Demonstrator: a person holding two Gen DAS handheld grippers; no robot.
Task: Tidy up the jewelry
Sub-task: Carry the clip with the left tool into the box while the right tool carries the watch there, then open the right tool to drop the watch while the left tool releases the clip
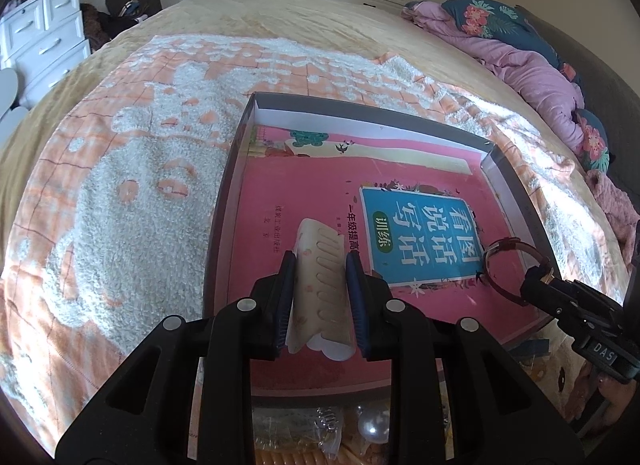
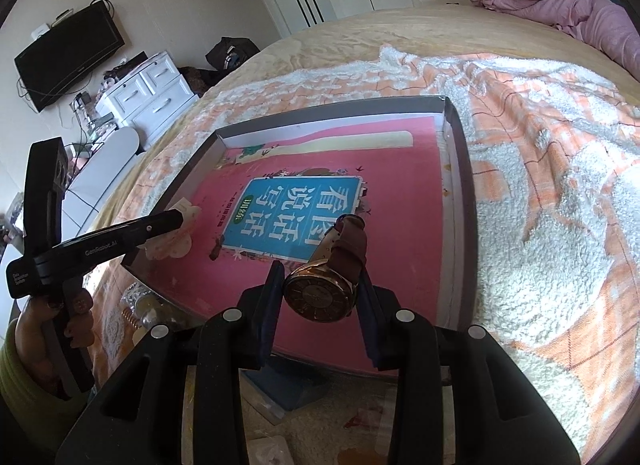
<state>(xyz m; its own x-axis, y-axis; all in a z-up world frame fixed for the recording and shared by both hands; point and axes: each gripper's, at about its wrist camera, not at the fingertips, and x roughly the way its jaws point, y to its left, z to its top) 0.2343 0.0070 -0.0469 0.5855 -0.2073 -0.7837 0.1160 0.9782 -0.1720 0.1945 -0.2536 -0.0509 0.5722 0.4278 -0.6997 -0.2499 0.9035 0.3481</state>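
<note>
A shallow grey tray [image 1: 218, 225] [image 2: 466, 193] lies on the bed with a pink book [image 1: 280, 193] [image 2: 400, 161] flat inside it. My left gripper [image 1: 320, 265] is shut on a cream hair comb [image 1: 320, 285] held over the tray's near left part; the comb also shows in the right wrist view [image 2: 188, 213]. My right gripper [image 2: 320, 277] is shut on a wristwatch [image 2: 320, 293] with a rose-gold case and dark red strap, held above the tray's near edge. The watch [image 1: 504, 253] and right gripper [image 1: 540, 285] show at the right of the left wrist view.
Loose jewelry, pearls [image 1: 374, 429] and plastic bags [image 2: 148, 305] lie near the tray's front edge. An orange-and-white blanket [image 1: 140, 185] covers the bed. Pink bedding [image 1: 532, 65] is piled at the far right. A white dresser [image 2: 148, 97] stands at the left.
</note>
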